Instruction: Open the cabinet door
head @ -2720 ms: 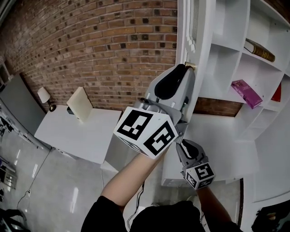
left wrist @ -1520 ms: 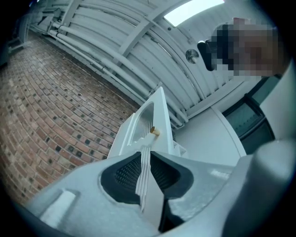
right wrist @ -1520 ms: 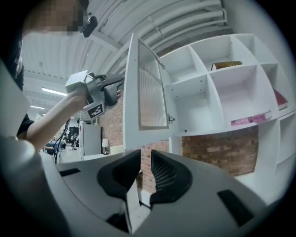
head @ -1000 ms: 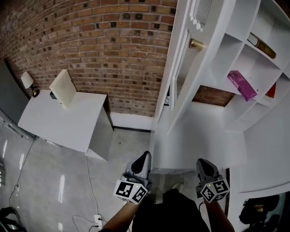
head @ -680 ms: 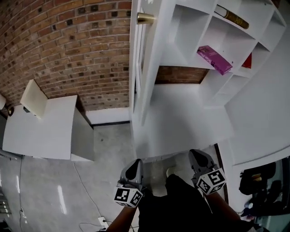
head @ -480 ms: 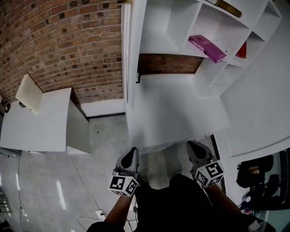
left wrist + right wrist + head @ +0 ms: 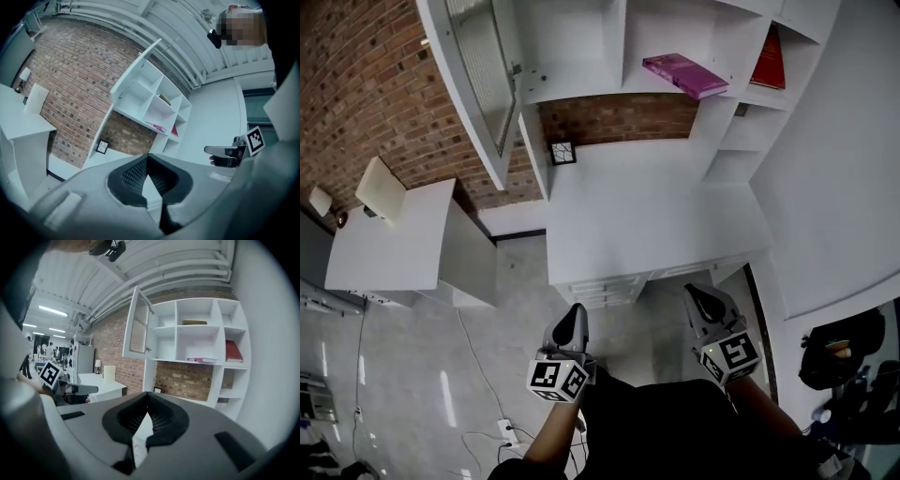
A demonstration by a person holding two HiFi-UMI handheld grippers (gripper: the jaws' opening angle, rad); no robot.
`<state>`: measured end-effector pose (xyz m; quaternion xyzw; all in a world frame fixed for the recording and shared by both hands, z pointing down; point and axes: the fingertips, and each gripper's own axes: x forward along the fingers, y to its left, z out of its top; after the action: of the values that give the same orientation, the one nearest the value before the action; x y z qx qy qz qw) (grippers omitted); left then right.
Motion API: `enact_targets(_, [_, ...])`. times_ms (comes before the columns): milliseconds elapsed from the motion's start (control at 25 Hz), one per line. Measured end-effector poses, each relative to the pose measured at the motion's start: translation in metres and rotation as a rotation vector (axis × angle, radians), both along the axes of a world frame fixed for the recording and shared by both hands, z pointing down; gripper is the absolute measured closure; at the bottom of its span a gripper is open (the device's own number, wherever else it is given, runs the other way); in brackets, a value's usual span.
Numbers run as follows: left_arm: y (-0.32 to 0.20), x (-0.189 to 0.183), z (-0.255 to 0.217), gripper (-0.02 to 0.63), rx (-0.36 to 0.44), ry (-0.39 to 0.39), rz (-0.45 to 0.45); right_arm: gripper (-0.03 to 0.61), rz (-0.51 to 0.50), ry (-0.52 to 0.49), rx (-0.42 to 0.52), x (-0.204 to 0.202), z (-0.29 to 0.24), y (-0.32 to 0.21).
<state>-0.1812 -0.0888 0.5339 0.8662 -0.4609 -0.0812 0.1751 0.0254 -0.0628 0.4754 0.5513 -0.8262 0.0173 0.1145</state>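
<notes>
Jaws closed and empty on left gripper (image 7: 576, 312) and right gripper (image 7: 694, 294); cabinet door (image 7: 476, 70) stands open.

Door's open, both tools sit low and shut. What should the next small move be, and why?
Probably no further reach: the cabinet door already stands wide open, and the left tool and right tool are shut, empty and low by the person's body. I'd just hold them there.
</notes>
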Motion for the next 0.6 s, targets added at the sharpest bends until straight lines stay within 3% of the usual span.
enact_targets(120, [0.054,0.072,0.005,0.595,-0.003,-0.031,0.036,0.577,0.016,-0.064,-0.015,0.066,0.012,0.05])
enact_targets(280, [0.115,0.147,0.01,0.595,-0.032,-0.021,-0.007,0.577,0.043,-0.125,-0.04,0.149,0.031,0.113])
enact_targets(600, [0.198,0.236,-0.016,0.595,0.03,-0.068,-0.036,0.577,0.055,-0.159,-0.016,0.242,0.027,0.186])
